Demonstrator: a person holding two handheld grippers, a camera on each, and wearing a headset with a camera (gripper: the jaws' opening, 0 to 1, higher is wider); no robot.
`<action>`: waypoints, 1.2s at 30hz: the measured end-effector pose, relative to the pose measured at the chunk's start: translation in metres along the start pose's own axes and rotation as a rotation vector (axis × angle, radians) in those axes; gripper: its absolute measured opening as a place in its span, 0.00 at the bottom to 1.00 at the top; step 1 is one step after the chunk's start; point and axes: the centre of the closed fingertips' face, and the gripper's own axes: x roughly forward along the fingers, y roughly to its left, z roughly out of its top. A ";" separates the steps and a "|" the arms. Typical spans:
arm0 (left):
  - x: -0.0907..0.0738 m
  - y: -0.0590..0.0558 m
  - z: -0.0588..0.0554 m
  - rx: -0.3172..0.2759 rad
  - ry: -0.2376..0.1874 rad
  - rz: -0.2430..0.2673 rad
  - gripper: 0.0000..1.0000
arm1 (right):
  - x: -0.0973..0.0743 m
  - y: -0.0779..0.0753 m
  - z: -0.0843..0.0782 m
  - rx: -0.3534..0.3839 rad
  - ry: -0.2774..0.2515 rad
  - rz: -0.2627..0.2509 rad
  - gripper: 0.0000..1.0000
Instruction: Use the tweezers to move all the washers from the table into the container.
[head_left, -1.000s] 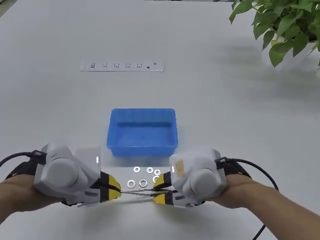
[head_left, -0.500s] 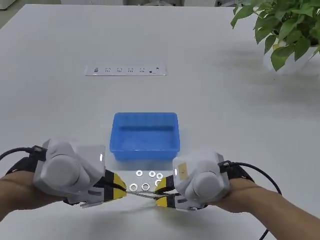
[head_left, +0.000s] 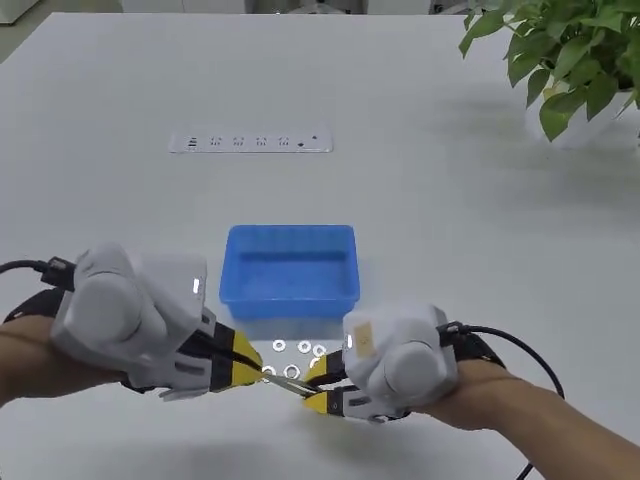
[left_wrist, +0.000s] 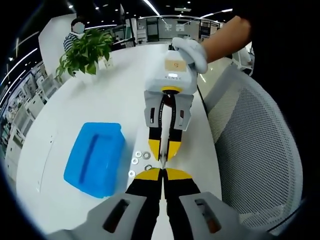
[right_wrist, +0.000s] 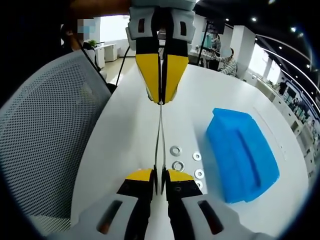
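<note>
No words can be read. The label (left_wrist: 173, 65) on the right tongs (left_wrist: 164, 151) and the marks on the white strip (head_left: 250, 142) on the desk (head_left: 450, 230) are too small.

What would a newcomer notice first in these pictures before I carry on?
Most striking are the left tool and right tool, facing tip to tip close to the person, both shut on thin tweezers stretched between them. Just beyond lie a few loose washers on the white table, in front of a bright blue container. A leafy plant stands at the far right.
</note>
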 end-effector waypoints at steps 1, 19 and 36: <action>-0.001 0.000 0.002 -0.001 -0.004 0.000 0.05 | 0.000 0.000 0.001 0.000 -0.002 -0.001 0.11; 0.003 -0.004 0.030 0.037 -0.059 -0.017 0.05 | 0.003 0.001 0.012 0.032 -0.037 -0.013 0.11; 0.017 -0.008 0.049 0.060 -0.123 -0.054 0.05 | -0.003 0.001 0.007 0.066 -0.052 -0.030 0.11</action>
